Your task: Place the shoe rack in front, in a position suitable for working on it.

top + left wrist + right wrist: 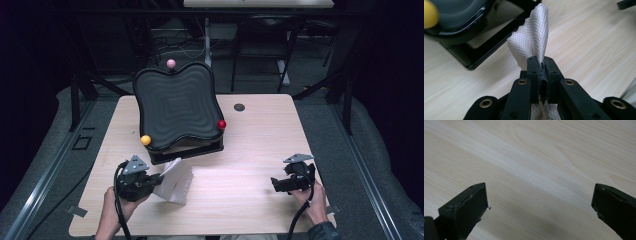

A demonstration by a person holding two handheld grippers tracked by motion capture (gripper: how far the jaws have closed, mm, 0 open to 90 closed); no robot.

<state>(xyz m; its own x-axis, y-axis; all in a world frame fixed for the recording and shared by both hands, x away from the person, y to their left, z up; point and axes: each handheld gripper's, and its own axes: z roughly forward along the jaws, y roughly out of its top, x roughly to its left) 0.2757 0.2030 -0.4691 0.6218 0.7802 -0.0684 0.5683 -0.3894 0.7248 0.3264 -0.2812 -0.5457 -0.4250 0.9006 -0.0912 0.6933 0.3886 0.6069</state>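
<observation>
White quilted paper towel (531, 37), embossed diamond pattern, pinched in left gripper (541, 65); jaws pressed together on its lower end w/ the sheet sandwiched between. Rest of the towel stands up and forward from the jaws, folded/curled on itself, top edge ragged. In high view the towel (175, 181) sits at the near-left of the table, lower corner looks to be at or just off the wood, right in front of the black tray's stand.

Handling, as a guess: v. light, soft, no stiffness to speak of, so it flops and drags rather than slides as one piece. Tears easily if snagged on the stand's edge or pulled against a pinned corner. Not slippery; textured surface grips fine. Best hold is where it's already taken: bunched edge or folded corner, several layers thick, not a single ply.

Left gripper (134, 179) in person's left hand, near-left. Right gripper (292, 179) near-right, well apart from towel, jaws spread wide over bare wooden table (536, 157), nothing between them.

Containers: one black wavy-edged tray (177, 107) w/ ridged inside, tilted up on a black frame stand (481, 50), mid-left of table (260, 150). Nothing in it. Three balls at its rim: pink ball (171, 63) top, yellow ball (145, 140) lower left, red ball (221, 124) right.
</observation>
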